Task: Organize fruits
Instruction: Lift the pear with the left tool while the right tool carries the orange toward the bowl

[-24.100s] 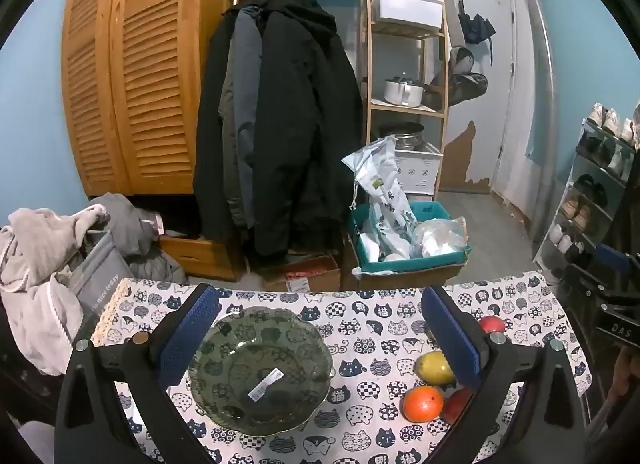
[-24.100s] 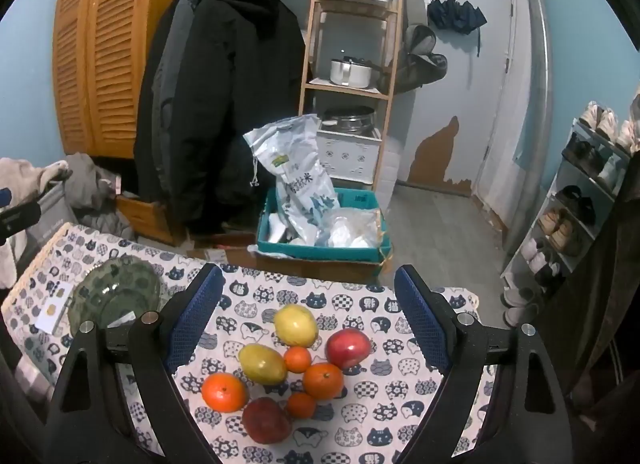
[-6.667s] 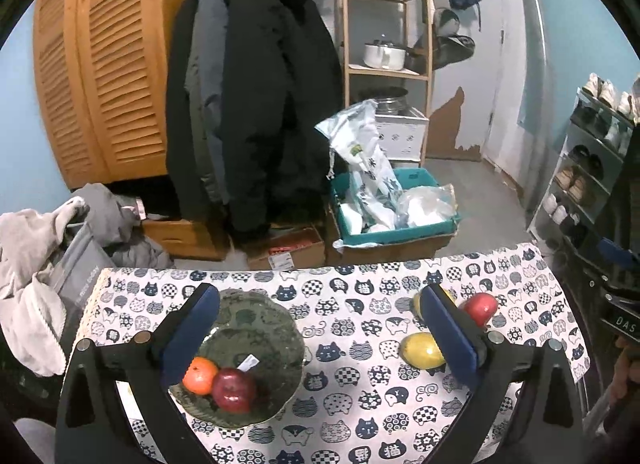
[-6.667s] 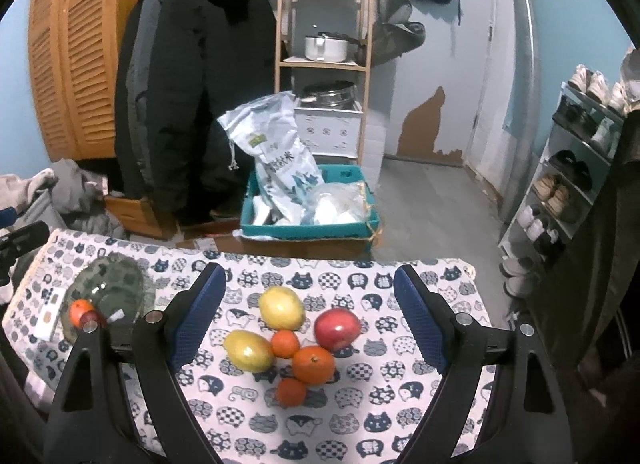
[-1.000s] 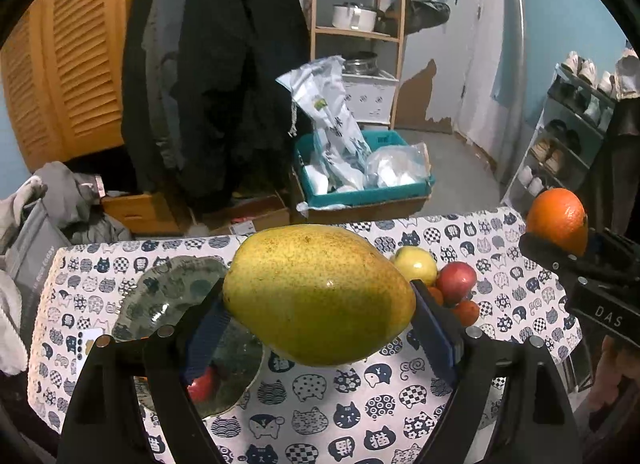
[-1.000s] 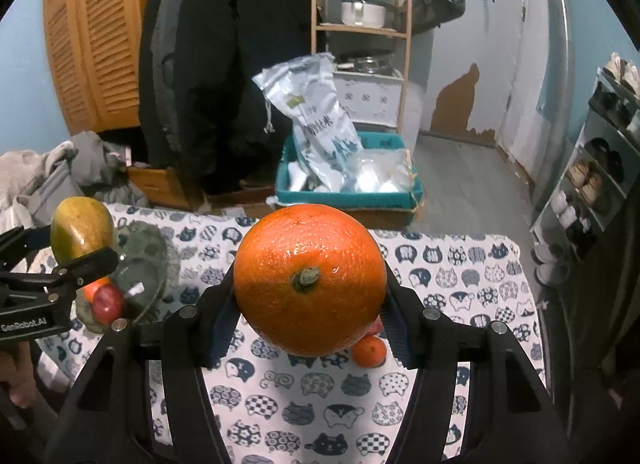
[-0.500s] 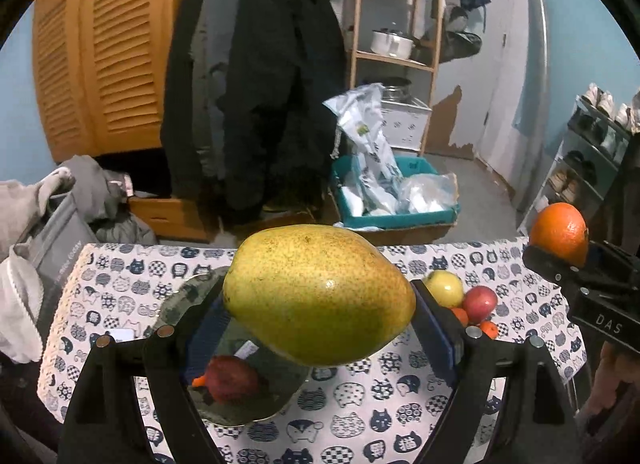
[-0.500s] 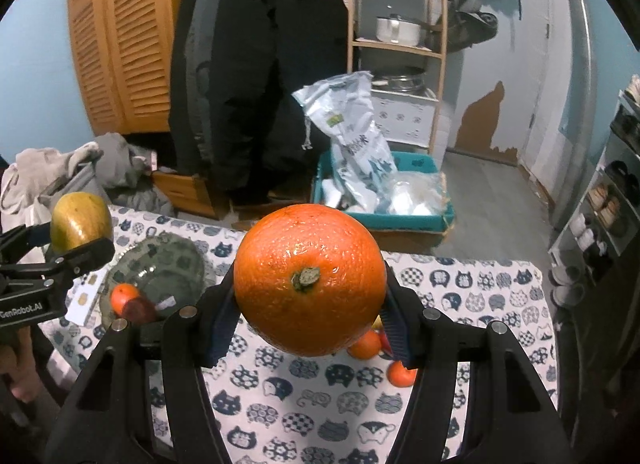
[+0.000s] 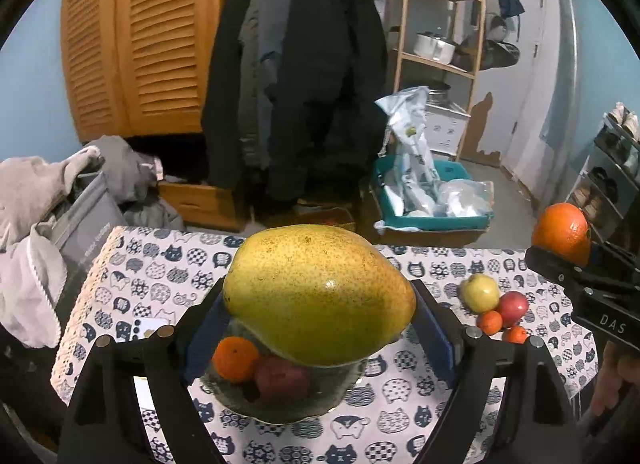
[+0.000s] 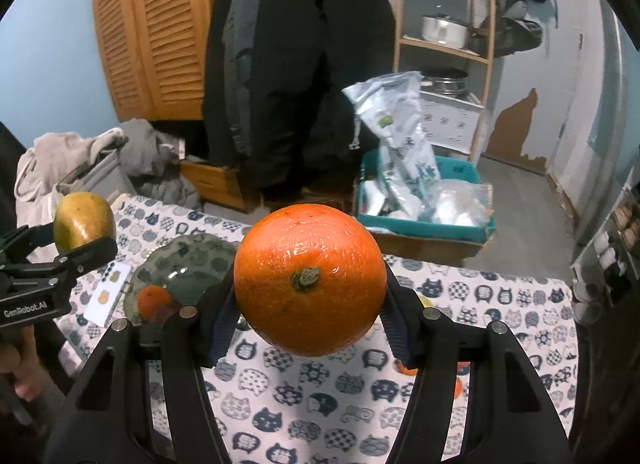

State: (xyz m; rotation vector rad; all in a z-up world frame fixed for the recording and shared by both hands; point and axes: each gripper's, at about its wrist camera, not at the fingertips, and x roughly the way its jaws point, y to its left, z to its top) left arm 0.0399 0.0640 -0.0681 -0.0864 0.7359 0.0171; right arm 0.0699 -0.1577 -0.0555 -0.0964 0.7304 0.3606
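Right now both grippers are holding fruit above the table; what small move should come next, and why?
Probably lower the left gripper and release the mango into the glass bowl. The bowl sits just below it, already holding an orange and a red fruit, while the right gripper with its large orange is off to the side.

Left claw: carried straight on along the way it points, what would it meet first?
Probably the glass bowl: the left claw, shut on the mango, points down at it, so the mango would likely meet the orange and apple inside. Depth is unclear.
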